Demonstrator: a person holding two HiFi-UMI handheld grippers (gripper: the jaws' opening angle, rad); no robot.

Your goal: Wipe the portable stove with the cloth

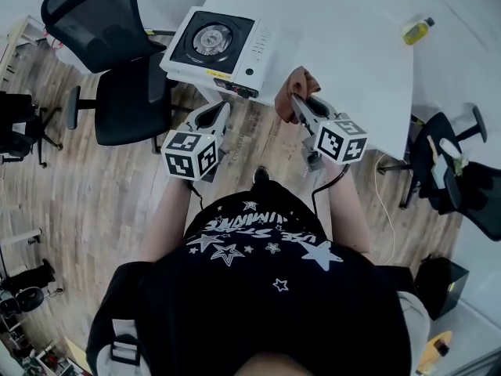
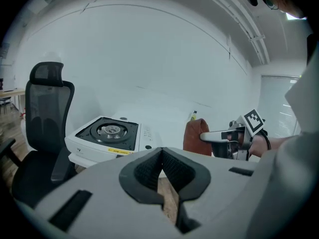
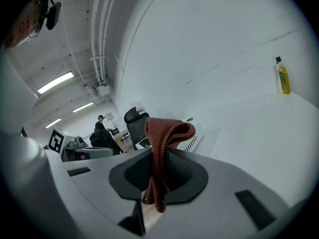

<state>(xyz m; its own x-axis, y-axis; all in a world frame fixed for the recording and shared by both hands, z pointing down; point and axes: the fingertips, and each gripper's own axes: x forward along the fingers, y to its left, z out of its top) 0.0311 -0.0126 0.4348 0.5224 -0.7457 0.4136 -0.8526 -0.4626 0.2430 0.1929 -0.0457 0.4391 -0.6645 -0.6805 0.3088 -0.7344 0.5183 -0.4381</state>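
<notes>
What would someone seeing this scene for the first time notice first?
The reddish-brown cloth stands out most, pinched in the shut right gripper at the near edge of the white table. Next comes the portable stove, white with a black top, on the table's left corner and apart from the cloth. The left gripper is shut on nothing just below the stove, and a yellow bottle lies far right.

The floor [image 1: 94, 186] is of pale wooden planks. A large white table [image 1: 352, 61] with a rounded edge stands on it. A black office chair [image 1: 109, 69] with a mesh back stands at its left side, and another dark chair [image 1: 462, 182] at its right. The wall [image 2: 149, 54] is white. Long light strips [image 3: 55, 82] shine on the ceiling, beside pipes [image 3: 99, 29].
</notes>
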